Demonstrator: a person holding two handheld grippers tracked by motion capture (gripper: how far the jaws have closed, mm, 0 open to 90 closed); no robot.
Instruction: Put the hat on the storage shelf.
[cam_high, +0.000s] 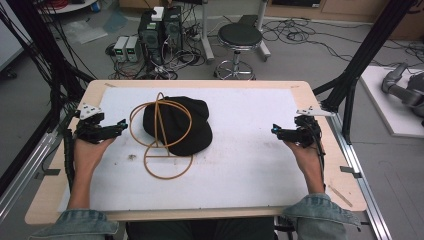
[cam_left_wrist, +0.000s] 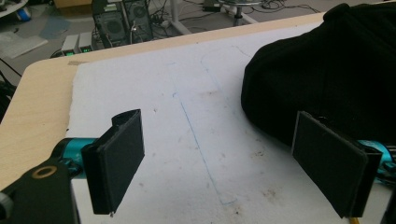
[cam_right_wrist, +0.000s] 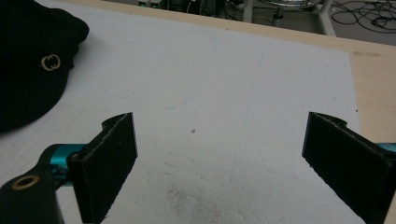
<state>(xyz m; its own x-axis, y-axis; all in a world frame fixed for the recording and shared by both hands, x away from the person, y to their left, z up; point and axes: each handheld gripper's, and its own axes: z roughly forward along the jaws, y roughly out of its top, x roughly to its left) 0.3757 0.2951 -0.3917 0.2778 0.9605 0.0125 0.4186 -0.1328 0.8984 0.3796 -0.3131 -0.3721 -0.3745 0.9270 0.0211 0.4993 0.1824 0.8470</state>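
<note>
Nearest, two denim sleeves (cam_high: 320, 210) come in over the bench's (cam_high: 50, 195) near edge, one at each side. Each hand carries a gripper above the white mat (cam_high: 250, 165) that covers most of the bench. The left gripper (cam_high: 120, 125) hangs at the mat's left edge, its tip pointing right toward the cap (cam_high: 187, 125); in the left gripper view its jaws stand wide apart with nothing between them, bare mat below and the cap's dark cloth just beyond the right-hand jaw. The right gripper (cam_high: 275, 131) hangs at the mat's right side, pointing left, well apart from the cap; in the right gripper view its jaws are likewise spread wide over bare mat, nothing gripped.

Between the two, left of centre, lies a thin tan wire frame (cam_high: 167, 160) (two hoops joined by a stem): its near hoop flat on the mat, its far hoop across the black cap. The cap sits toward the far side of the mat, and the right gripper view shows a small gold emblem (cam_right_wrist: 50, 62) on it.

Beyond the bench, on the floor, stand a round stool (cam_high: 240, 37), computer towers (cam_high: 160, 30) and tangled cables (cam_high: 300, 30).
</note>
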